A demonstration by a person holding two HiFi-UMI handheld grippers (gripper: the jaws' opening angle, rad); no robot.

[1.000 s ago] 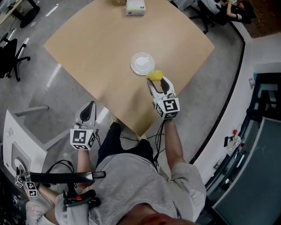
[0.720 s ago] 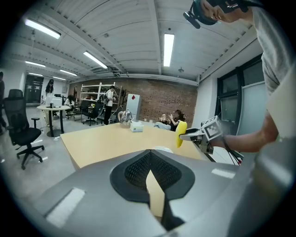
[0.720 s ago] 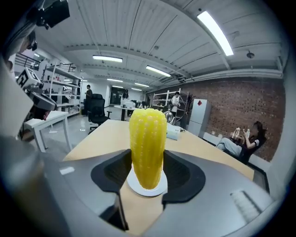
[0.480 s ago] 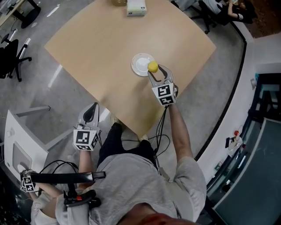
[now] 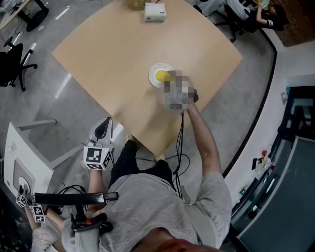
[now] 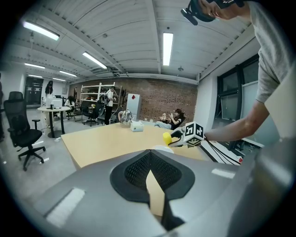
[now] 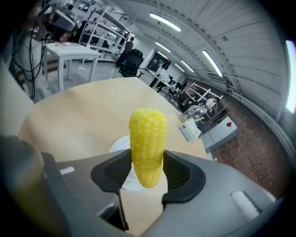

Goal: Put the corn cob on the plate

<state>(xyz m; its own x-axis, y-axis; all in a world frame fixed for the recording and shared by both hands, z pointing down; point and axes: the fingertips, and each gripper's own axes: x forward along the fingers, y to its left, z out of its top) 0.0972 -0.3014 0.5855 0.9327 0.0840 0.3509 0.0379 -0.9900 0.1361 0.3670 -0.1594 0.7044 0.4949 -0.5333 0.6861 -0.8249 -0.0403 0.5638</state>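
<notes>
The yellow corn cob (image 7: 147, 141) stands upright between the pads of my right gripper (image 7: 147, 167), which is shut on it. Behind and below the cob lies the small white plate (image 7: 119, 143) on the wooden table (image 5: 113, 54). In the head view the corn cob (image 5: 161, 75) hangs over the plate (image 5: 152, 78), and a mosaic patch covers most of the right gripper. From the left gripper view, the corn cob (image 6: 167, 137) sits just above the plate (image 6: 158, 147). My left gripper (image 5: 102, 126) hangs off the table's near edge, shut and holding nothing.
A white tissue box (image 5: 154, 12) sits at the table's far side, with a kettle (image 6: 125, 118) beside it. A black office chair (image 5: 12, 61) stands on the floor at the left. A white cabinet (image 5: 17, 157) is close to my left gripper.
My right gripper has carried the corn cob up and left from beside the plate to over it, rolling as it went. The left gripper has stayed where it was.
</notes>
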